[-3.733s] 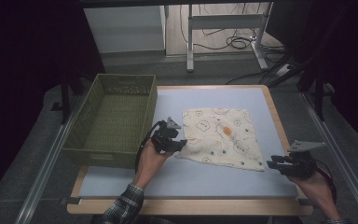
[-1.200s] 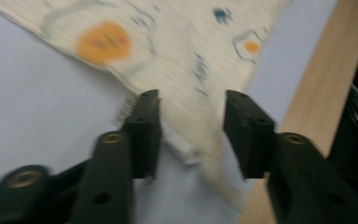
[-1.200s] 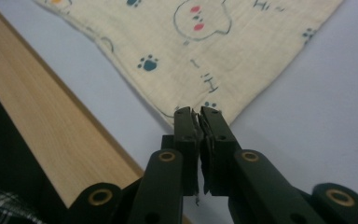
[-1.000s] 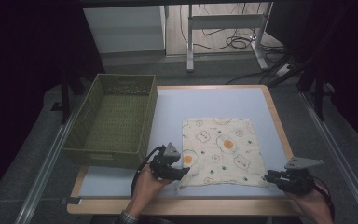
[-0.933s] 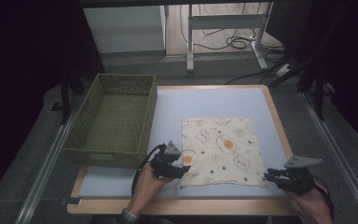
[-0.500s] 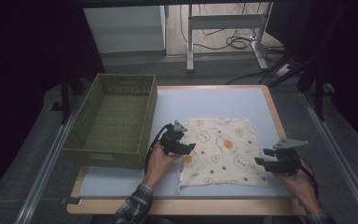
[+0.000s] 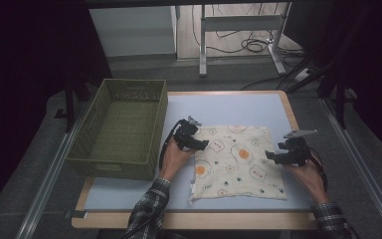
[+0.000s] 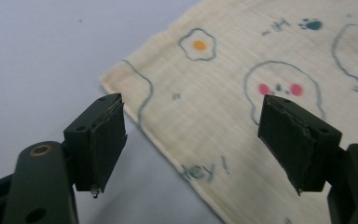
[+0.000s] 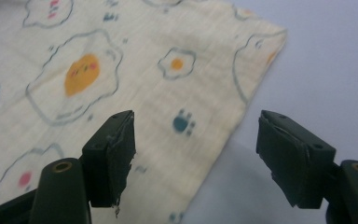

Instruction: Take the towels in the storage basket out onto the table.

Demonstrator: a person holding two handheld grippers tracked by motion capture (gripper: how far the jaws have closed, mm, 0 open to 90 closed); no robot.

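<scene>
A cream cloth (image 7: 238,162) printed with fried eggs lies flat on the pale blue table top (image 7: 229,107). My left gripper (image 7: 199,144) hovers at the cloth's left edge near its far corner. In the left gripper view that corner of the cloth (image 8: 242,116) lies under the left gripper (image 8: 198,140), whose jaws have just been opening and pinch nothing. My right gripper (image 7: 273,156) sits at the cloth's right edge. Over the far right corner of the cloth (image 9: 121,70) the right gripper (image 9: 200,154) stands open, its jaws also just opened and bare.
A green woven basket (image 7: 119,129) stands empty at the table's left, close to my left hand. The table's wooden rim (image 7: 179,219) runs along the near side. Dark floor, cables and a metal frame lie beyond the far edge.
The cloth was pulled nearer and squared up. Both grippers then left its near corners, opened wider and moved away from the person along its sides.
</scene>
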